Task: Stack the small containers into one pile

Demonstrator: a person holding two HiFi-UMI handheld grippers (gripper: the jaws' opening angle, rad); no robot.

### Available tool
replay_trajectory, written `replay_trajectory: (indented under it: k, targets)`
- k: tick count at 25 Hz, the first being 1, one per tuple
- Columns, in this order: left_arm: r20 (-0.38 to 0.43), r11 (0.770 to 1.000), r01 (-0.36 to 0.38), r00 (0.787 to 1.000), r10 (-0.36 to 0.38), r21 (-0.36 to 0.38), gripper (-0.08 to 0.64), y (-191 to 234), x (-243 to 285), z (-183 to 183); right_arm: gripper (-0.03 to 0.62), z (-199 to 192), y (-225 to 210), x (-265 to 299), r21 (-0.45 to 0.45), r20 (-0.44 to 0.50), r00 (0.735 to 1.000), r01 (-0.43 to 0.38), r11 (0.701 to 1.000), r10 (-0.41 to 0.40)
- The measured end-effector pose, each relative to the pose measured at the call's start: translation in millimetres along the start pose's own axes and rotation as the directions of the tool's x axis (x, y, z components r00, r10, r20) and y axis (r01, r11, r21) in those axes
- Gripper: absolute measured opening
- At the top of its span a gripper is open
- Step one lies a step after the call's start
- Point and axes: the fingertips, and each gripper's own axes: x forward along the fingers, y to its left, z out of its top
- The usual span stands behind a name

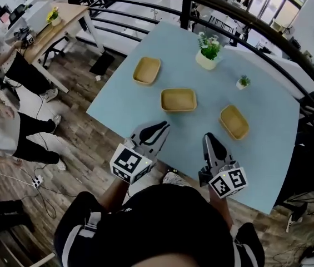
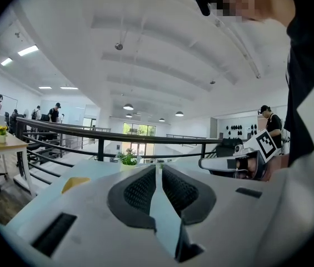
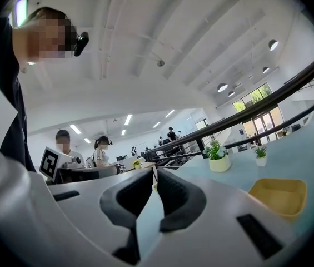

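Three small yellow containers lie apart on the light blue table (image 1: pixel 268 166): one far left (image 1: pixel 146 70), one in the middle (image 1: pixel 178 99), one at the right (image 1: pixel 234 121). My left gripper (image 1: pixel 160 127) hovers at the table's near edge, short of the middle container, shut with nothing in it. My right gripper (image 1: pixel 209 137) is beside it, just below and left of the right container, also shut and empty. In the left gripper view the jaws (image 2: pixel 158 168) are pressed together and a container (image 2: pixel 75 183) shows at the left. The right gripper view shows closed jaws (image 3: pixel 154 173) and a container (image 3: pixel 279 196) to the right.
A white pot with a flowering plant (image 1: pixel 208 51) and a tiny potted plant (image 1: pixel 243 83) stand at the table's far side. A dark railing (image 1: pixel 190 4) curves behind the table. People stand on the wooden floor at the left, near a wooden desk (image 1: pixel 56 24).
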Motion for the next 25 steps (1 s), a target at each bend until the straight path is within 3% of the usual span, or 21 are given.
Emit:
replay_trajectory:
  k: [10,15,25]
  targets:
    - [-0.042,0.997,-0.065,0.997,0.067,0.043,0.026,36.1,22.1,0.1,0.031,-0.5,-24.9,29.6,0.027,-0.02,0.999,-0.039,0.999,0.039]
    - [-0.059,0.997,-0.076,0.995,0.077,0.017,0.026,63.5,23.2,-5.6,0.037,-7.4,-26.2,40.0,0.05,-0.034,0.999,-0.016,0.999,0.017]
    - [-0.126,0.998,0.039,0.992,-0.034,0.042,0.028,127.2,41.6,-8.8,0.051,-18.4,-18.9,78.9,0.111,-0.013,0.992,0.128,0.985,-0.127]
